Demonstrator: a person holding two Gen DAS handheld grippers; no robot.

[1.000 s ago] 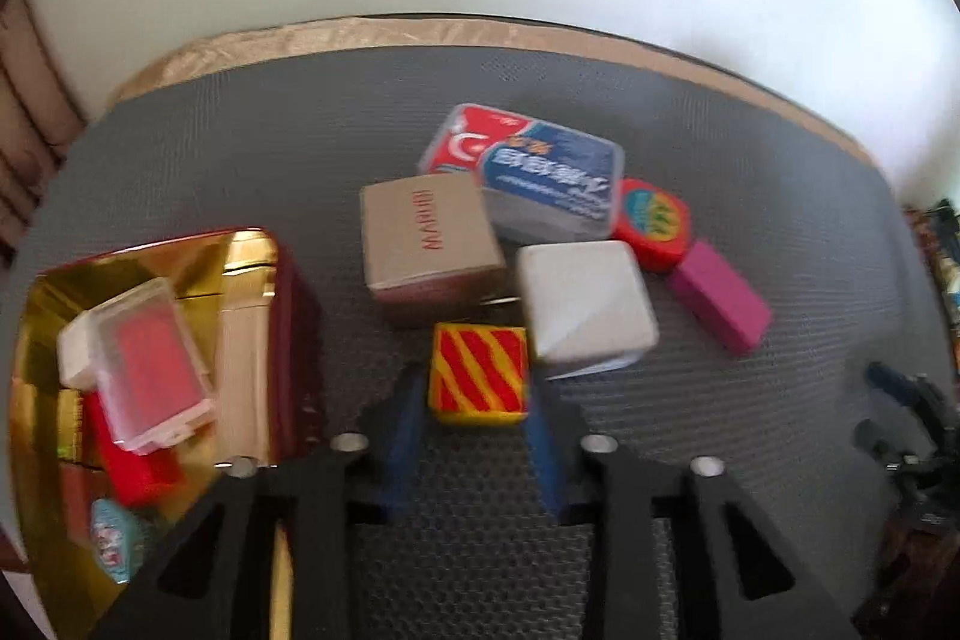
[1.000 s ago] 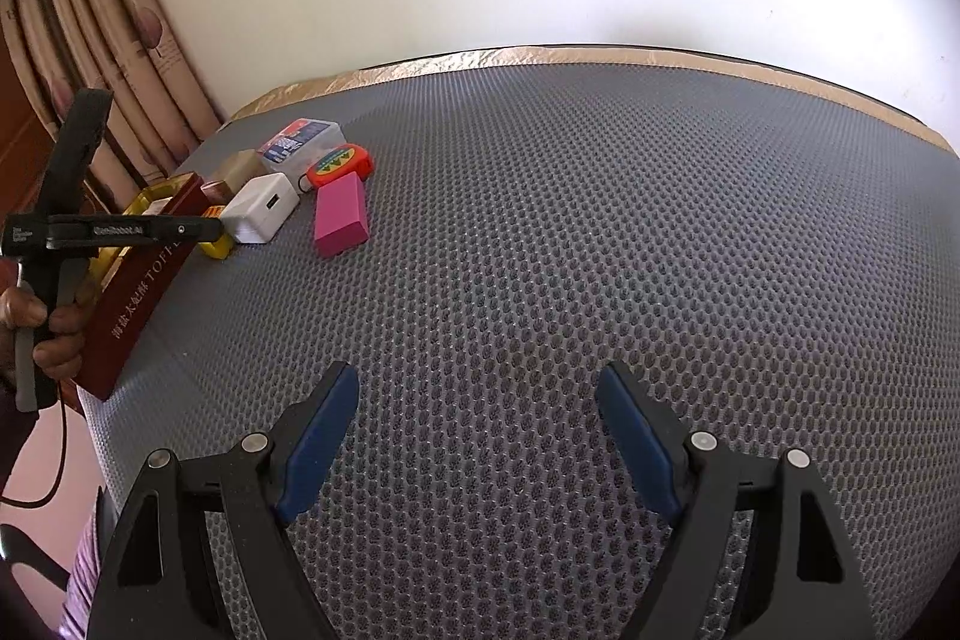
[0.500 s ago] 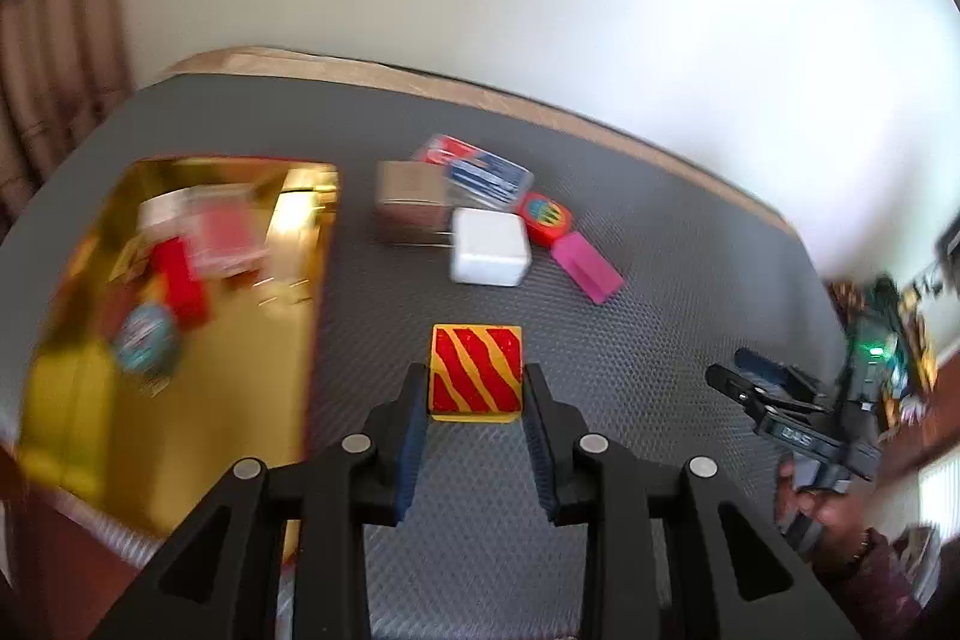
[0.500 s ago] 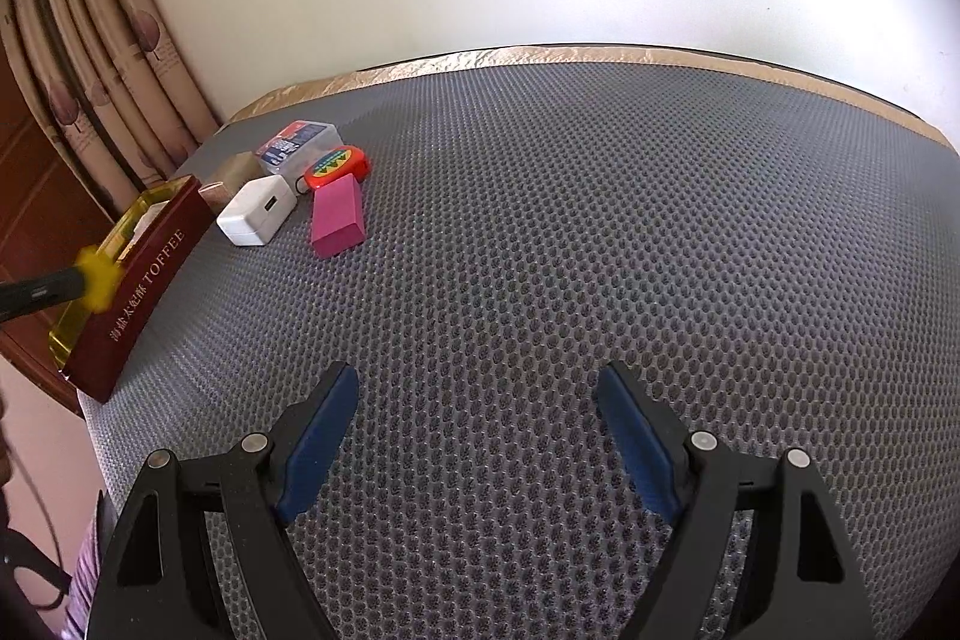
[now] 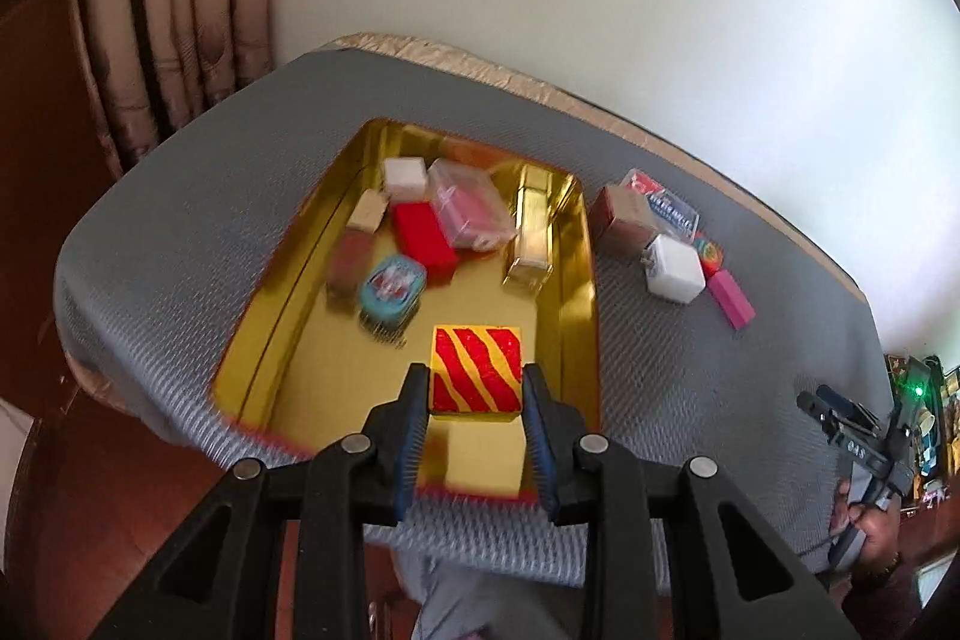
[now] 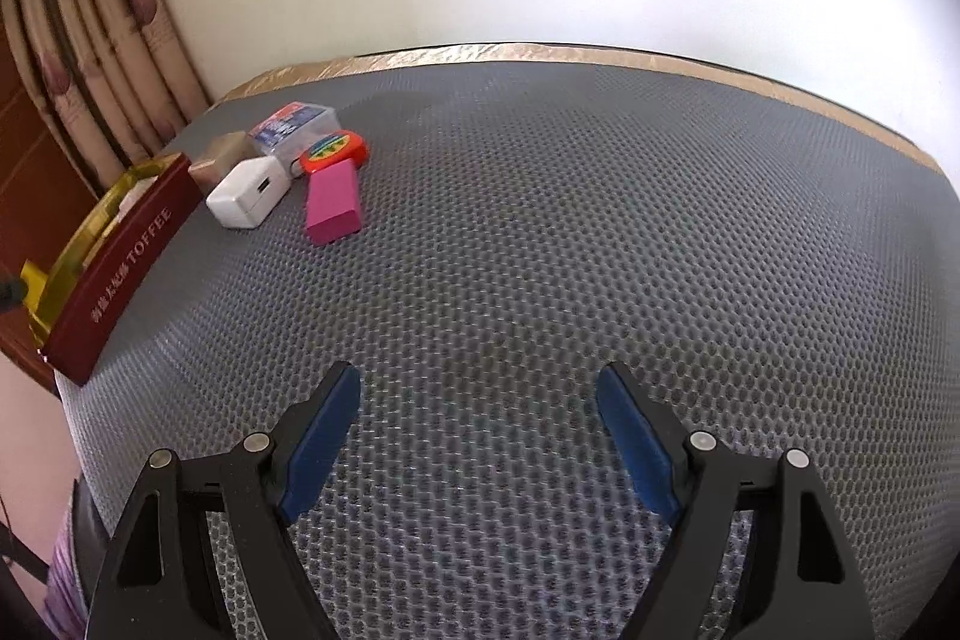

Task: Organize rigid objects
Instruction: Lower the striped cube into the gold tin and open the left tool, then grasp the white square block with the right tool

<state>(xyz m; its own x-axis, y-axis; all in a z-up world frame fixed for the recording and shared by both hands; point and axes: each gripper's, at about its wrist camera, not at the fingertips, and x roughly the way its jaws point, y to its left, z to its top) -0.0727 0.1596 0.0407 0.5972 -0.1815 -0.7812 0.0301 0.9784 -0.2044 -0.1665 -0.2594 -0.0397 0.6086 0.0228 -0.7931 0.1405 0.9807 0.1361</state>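
Striped block [image 5: 476, 369], red with yellow bands, sits pinched between the blue pads of the left gripper [image 5: 476, 388], whose jaws stand narrow and squarely on its two sides. A second ago this same block was down on the grey mat among the loose items; half a second ago it was already lifted clear of them; now it hangs above the near end of the gold tin [image 5: 576, 292], over bare gold floor. So the carry looks close to done, and what seems left is to lower and let go.

Further into the tin lie the things already sorted: a teal oval tin [image 5: 393, 287], a red block [image 5: 423, 238], a clear pink case [image 5: 471, 211], a small white cube [image 5: 405, 178] and a gold bar [image 5: 531, 235] along the right wall. The free patch under the block is ample, so a drop there should not knock them.

Outside the tin, to its right on the mat-covered bench [image 5: 690, 376], four or five pieces wait: a brown box [image 6: 223, 155], a white charger [image 6: 249, 193], a clear printed box [image 6: 295, 130], an orange-red round piece [image 6: 333, 151] and a pink block [image 6: 333, 211].

The right gripper [image 6: 480, 430] hovers with its jaws wide and nothing between them, over bare mat well away from that cluster, much as it did a second ago.
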